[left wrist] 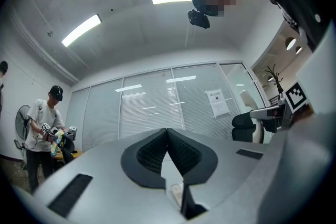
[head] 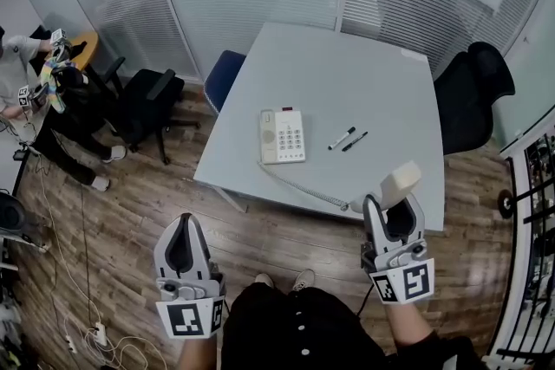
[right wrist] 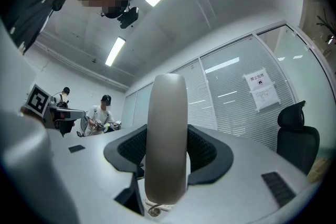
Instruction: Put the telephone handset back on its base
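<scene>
Only the head view takes in the grey table (head: 347, 74), which lies ahead of both grippers. The telephone base (head: 283, 136) sits on it, ahead and between the left gripper (head: 184, 221) and the right gripper (head: 395, 204). The right gripper view shows the grip plainly: jaws held wide, pressed on either side of the cream handset (right wrist: 167, 139) (upright, cord end lowest), well apart from the base. The left gripper view shows its jaws closed together on nothing. The coiled cord (head: 303, 186) runs from the base towards the right gripper. Two pens (head: 341, 139) lie just right of the base.
</scene>
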Demonstrator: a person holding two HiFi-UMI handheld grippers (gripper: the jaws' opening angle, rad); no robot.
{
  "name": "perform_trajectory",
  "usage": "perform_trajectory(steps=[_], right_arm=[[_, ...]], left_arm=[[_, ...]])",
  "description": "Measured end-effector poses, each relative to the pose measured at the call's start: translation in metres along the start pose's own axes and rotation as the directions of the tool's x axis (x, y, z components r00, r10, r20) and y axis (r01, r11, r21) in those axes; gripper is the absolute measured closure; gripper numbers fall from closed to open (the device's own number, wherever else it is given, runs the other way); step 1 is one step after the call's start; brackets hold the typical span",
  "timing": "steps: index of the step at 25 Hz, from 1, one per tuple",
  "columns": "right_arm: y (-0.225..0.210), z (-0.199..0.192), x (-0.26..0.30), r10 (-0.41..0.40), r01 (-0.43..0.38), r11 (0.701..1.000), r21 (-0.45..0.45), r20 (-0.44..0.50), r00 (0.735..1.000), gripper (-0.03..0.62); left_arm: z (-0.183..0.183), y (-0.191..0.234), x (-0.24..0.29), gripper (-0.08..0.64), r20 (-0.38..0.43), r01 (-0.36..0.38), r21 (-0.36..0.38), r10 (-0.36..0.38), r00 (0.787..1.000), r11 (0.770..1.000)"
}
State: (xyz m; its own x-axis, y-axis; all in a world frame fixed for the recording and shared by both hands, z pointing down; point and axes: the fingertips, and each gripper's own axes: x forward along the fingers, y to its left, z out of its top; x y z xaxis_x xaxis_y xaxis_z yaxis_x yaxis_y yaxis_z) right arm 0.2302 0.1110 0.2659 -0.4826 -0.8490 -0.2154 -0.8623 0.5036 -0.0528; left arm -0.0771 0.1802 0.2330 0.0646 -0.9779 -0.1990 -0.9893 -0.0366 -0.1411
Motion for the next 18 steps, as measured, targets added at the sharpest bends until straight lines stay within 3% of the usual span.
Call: perform_trajectory(steps=[9,18], right_arm=[[-0.003,-0.017,0.0,0.037,-0.036,0.999,0.02,-0.035,0.999,0.359],[-0.001,-0.031,0.018,0.008,-0.007,1.0,0.017,-0.06,0.998,0.359]], left_arm=[[-0.009,-0.011,-0.012,0.546,-0.045,-0.025,0.018,0.026,0.999,1.0],[-0.021,0.005,0.012,0.546,-0.039,-0.005,0.002,0.005,0.999,1.0]])
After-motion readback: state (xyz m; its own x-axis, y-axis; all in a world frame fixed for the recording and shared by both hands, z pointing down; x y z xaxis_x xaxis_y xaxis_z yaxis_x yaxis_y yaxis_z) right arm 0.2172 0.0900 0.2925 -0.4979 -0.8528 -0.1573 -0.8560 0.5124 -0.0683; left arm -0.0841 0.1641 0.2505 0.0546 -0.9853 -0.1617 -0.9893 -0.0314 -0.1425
